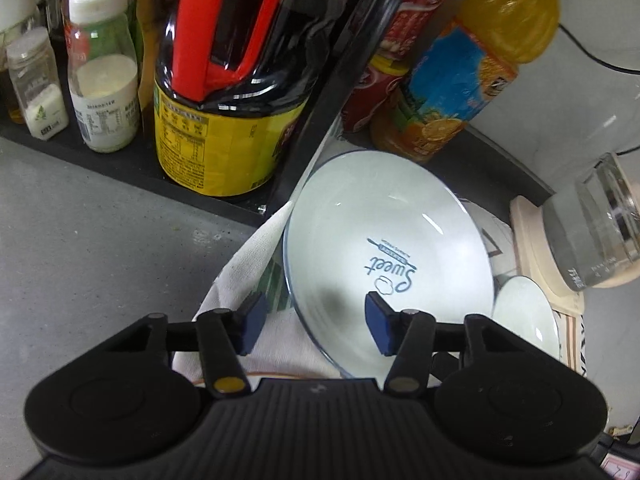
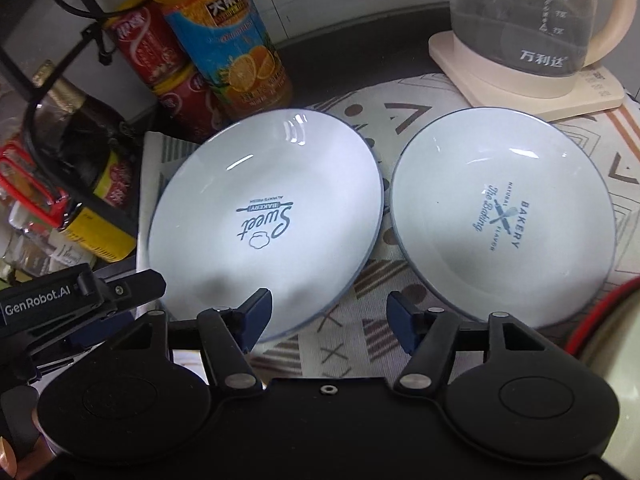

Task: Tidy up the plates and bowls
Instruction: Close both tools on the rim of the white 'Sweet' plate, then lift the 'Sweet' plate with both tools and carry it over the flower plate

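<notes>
Two white plates lie side by side on a patterned cloth (image 2: 352,280). The "Sweet" plate (image 1: 388,256) (image 2: 264,220) is on the left and the "Bakery" plate (image 2: 504,220) (image 1: 524,316) on the right. My left gripper (image 1: 316,324) is open and straddles the Sweet plate's left rim, with one pad over the cloth and the other over the plate's inside. Its pads do not press the rim. My right gripper (image 2: 328,320) is open low over the same plate's near right edge. Its left pad is above the plate and its right pad above the cloth between the plates. The left gripper's housing (image 2: 48,306) shows at the left.
A black rack (image 1: 312,120) behind the Sweet plate holds a large soy sauce bottle (image 1: 224,128) and small jars (image 1: 104,80). An orange juice bottle (image 2: 232,52) and red cans (image 2: 160,68) stand close behind the plate. A glass kettle (image 2: 532,28) sits back right. Grey counter (image 1: 100,248) lies left.
</notes>
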`<state>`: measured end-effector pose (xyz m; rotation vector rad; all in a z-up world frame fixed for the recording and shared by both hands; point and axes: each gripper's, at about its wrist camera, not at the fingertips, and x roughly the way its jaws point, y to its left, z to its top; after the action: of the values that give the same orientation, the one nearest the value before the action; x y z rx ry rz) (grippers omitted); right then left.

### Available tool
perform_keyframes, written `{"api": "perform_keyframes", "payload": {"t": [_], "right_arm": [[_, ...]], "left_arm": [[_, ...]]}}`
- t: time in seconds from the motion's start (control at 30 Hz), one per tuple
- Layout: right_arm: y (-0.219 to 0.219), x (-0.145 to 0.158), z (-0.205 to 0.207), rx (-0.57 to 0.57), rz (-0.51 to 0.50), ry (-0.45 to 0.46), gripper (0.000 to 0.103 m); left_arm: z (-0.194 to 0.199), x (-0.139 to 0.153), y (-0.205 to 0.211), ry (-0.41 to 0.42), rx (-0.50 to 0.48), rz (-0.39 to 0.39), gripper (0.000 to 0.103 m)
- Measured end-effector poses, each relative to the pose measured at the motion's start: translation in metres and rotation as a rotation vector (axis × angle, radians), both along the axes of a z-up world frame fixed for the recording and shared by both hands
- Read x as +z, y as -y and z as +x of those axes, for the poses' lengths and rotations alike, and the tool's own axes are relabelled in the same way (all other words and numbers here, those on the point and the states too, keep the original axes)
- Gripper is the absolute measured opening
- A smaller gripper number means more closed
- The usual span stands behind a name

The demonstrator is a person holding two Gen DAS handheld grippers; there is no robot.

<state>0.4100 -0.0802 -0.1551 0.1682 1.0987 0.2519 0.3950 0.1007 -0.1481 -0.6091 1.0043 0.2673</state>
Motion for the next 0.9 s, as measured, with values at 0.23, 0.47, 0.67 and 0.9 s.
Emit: {"api": "perform_keyframes", "payload": {"t": [0.23,0.47,0.67,0.9], "right_arm": [[-0.008,-0.016,0.016,-0.009,0.011,-0.056,0.047],[-0.011,-0.03,0.025,-0.022,0.033,-0.092,0.034],[-0.012,-0.031,0.027,-0.03,0.029,-0.073,0.033],[-0.001,-0.033,0.027,-0.053,0.07,-0.065,0.02]], "left_arm": [[0.011,-0.017,-0.003,-0.029,0.022,-0.03,0.032],[0.019,-0.029,-0.005,-0.047,0.03,-0.058,0.02],[0.018,-0.036,-0.008,-0.051,0.044,-0.087,0.013],[0.008,-0.026,-0.006,-0.005,0.022,-0.07,0.011]]}}
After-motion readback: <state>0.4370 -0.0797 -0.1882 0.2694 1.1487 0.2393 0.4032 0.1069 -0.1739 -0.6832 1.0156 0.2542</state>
